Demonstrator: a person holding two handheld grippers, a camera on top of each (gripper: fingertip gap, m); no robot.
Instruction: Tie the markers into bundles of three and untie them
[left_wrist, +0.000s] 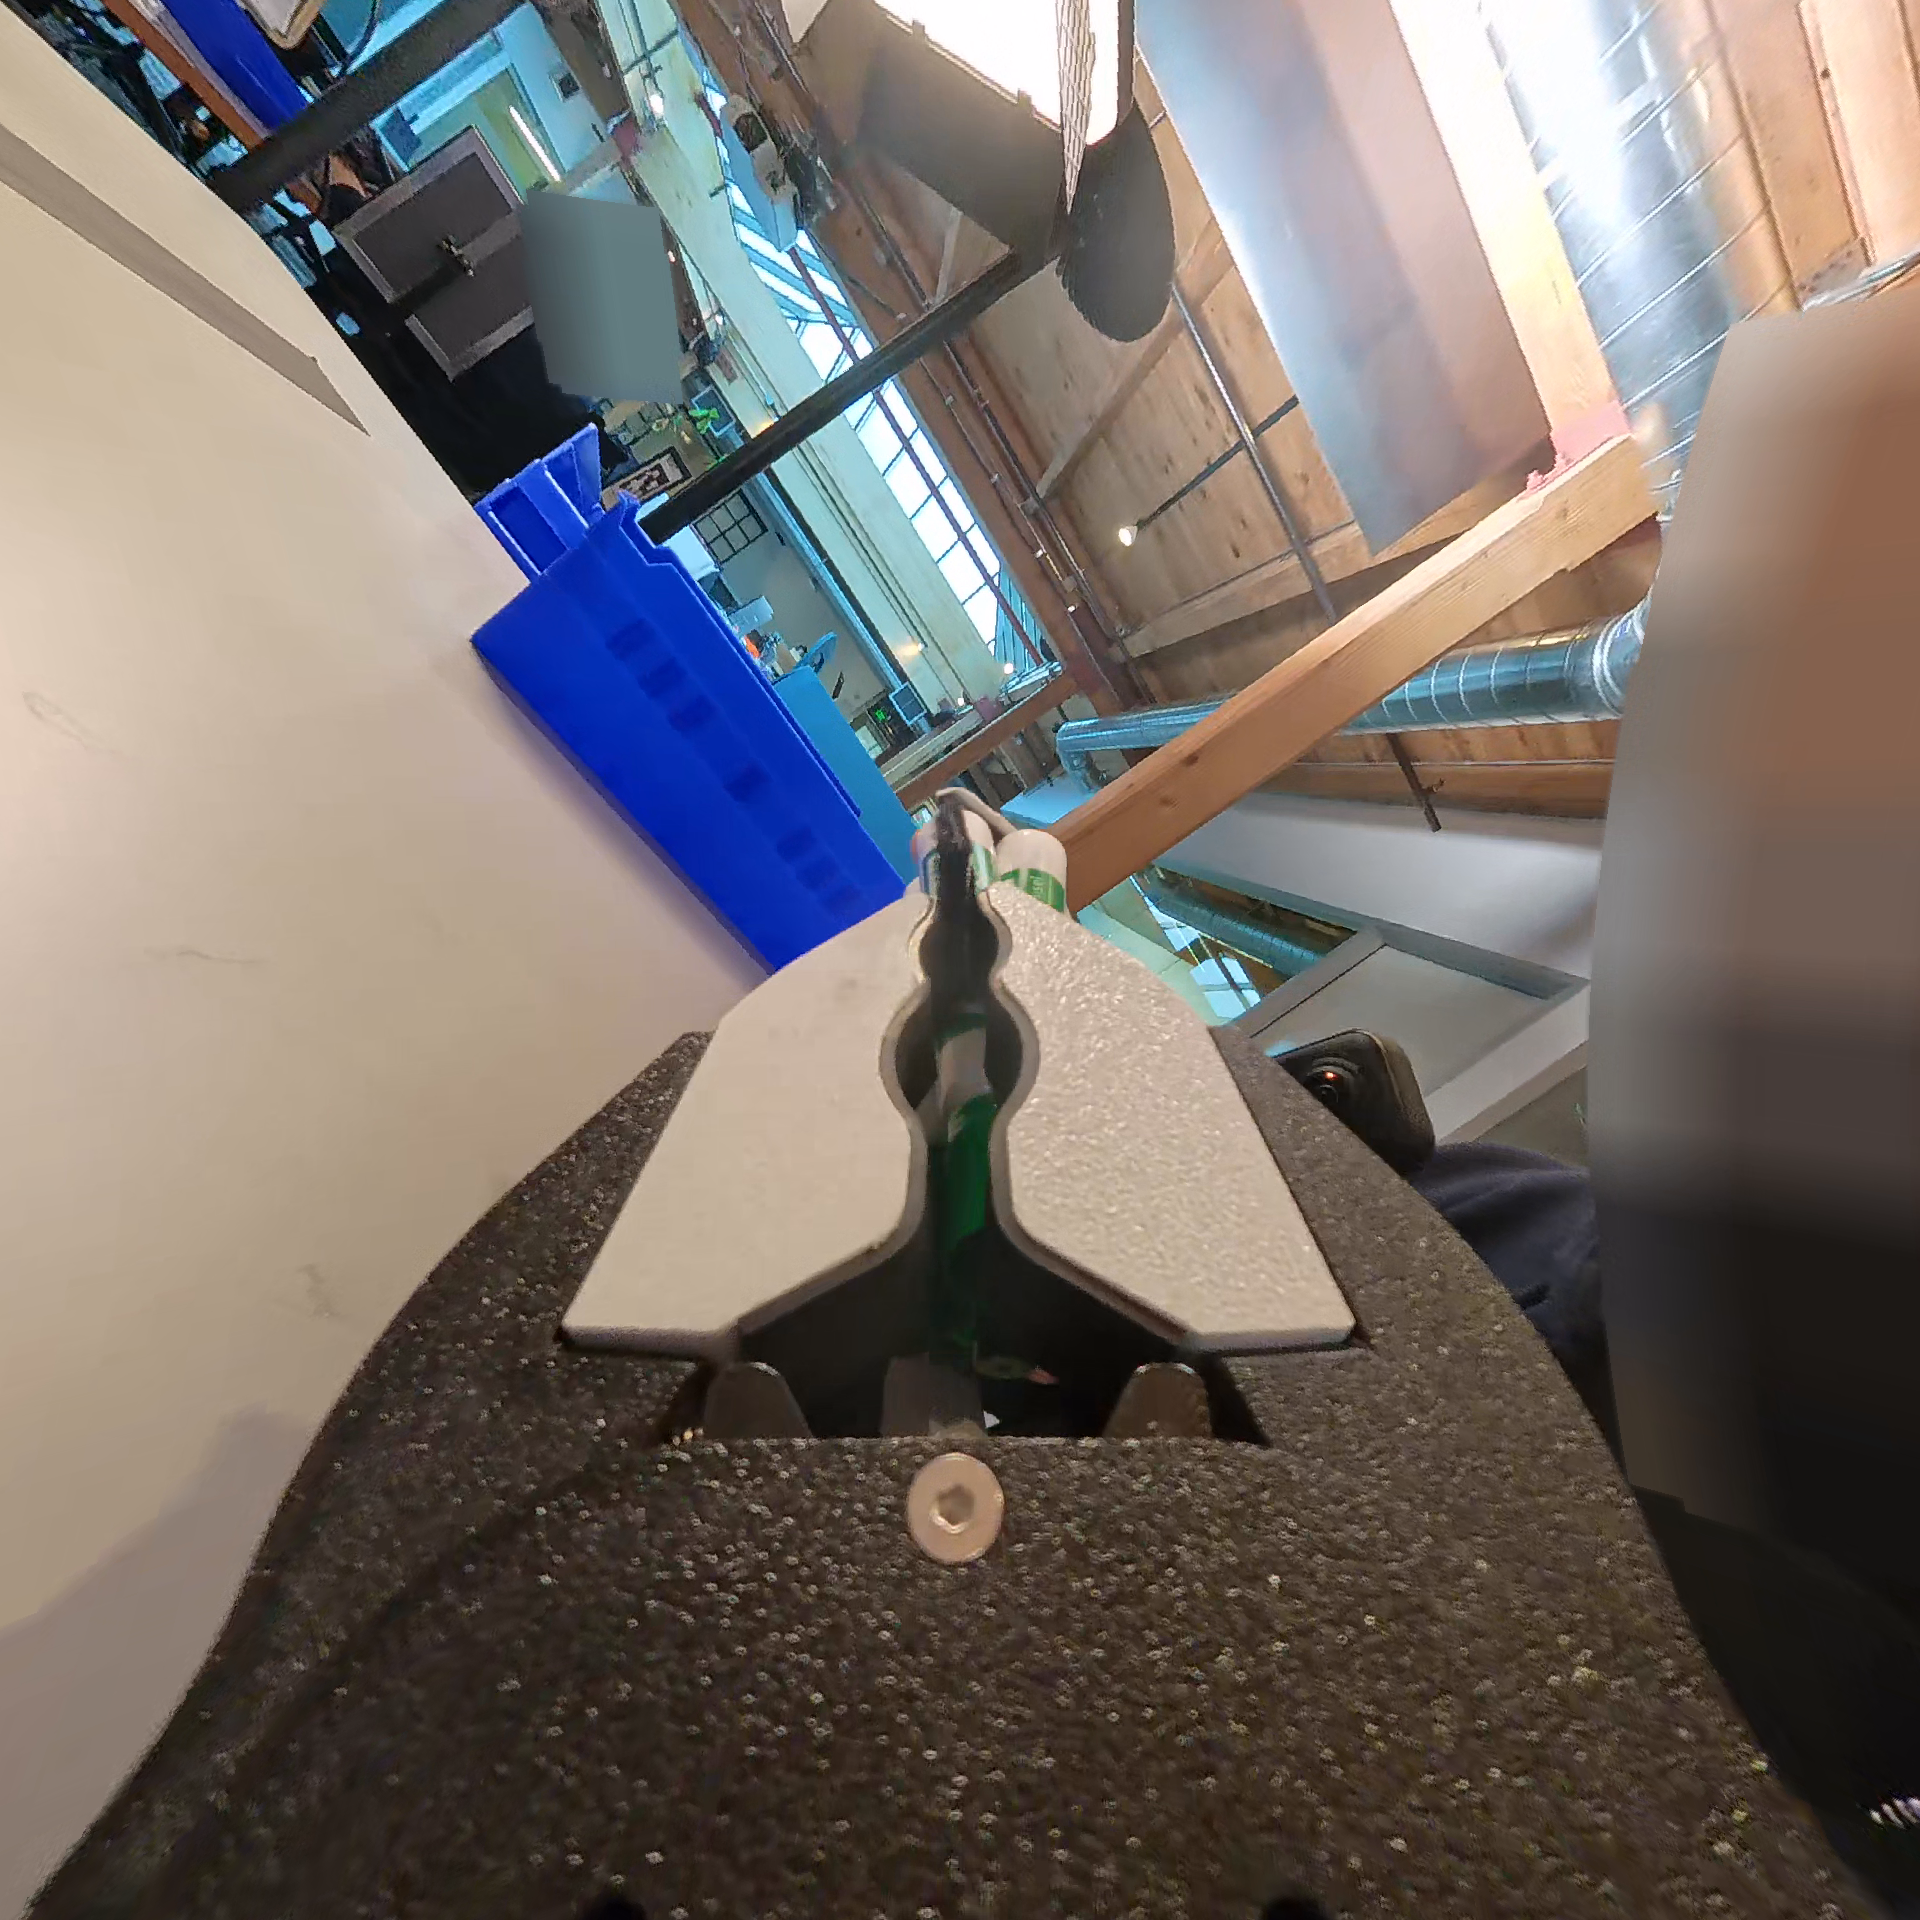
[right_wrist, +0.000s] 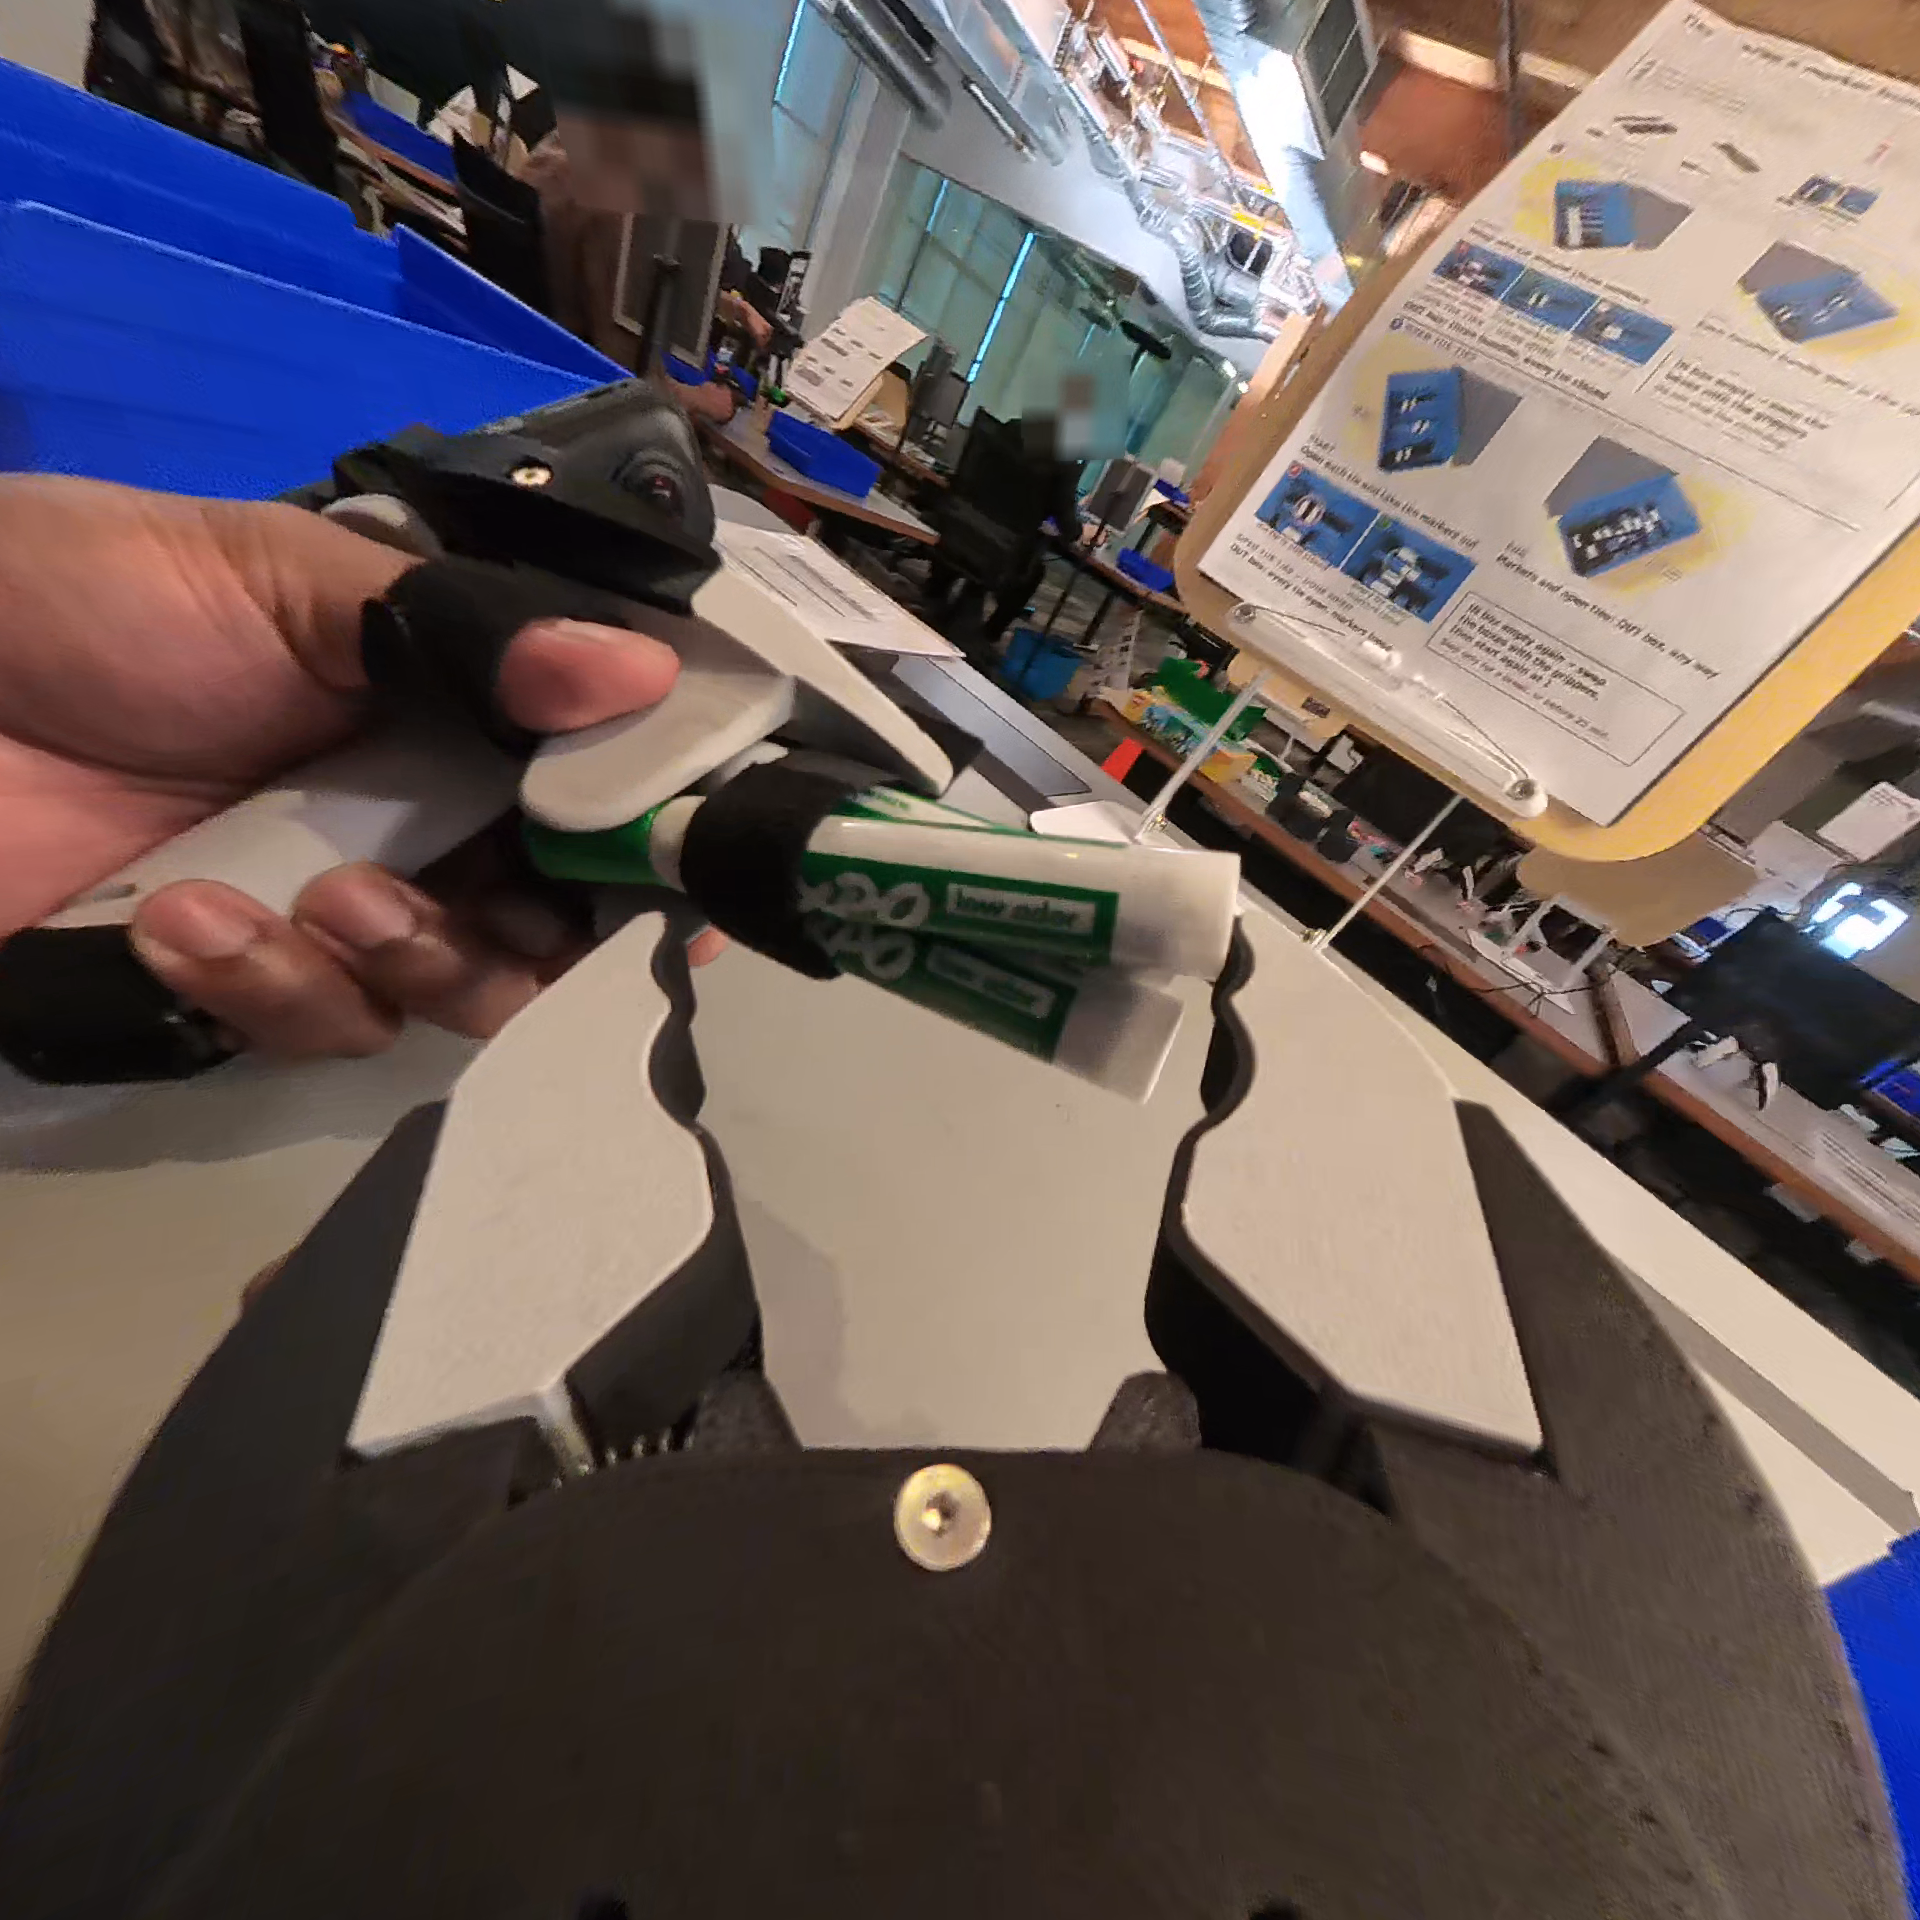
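Blue bin (left_wrist: 665, 717) beside, perhaps touching, table (left_wrist: 208, 831).

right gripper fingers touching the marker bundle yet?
Apart. The right wrist view shows the right gripper wide open, its fingers clear of the marker bundle, which the left gripper holds.

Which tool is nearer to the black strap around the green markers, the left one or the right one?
Left. The left tool is closed on the black strap of the green markers; the right tool stands open, not touching it.

Green-and-white markers (right_wrist: 966, 925) bundled by a black strap (right_wrist: 764, 868), held in the air above the tabletop (right_wrist: 935, 1195), white ends tilted slightly downward.
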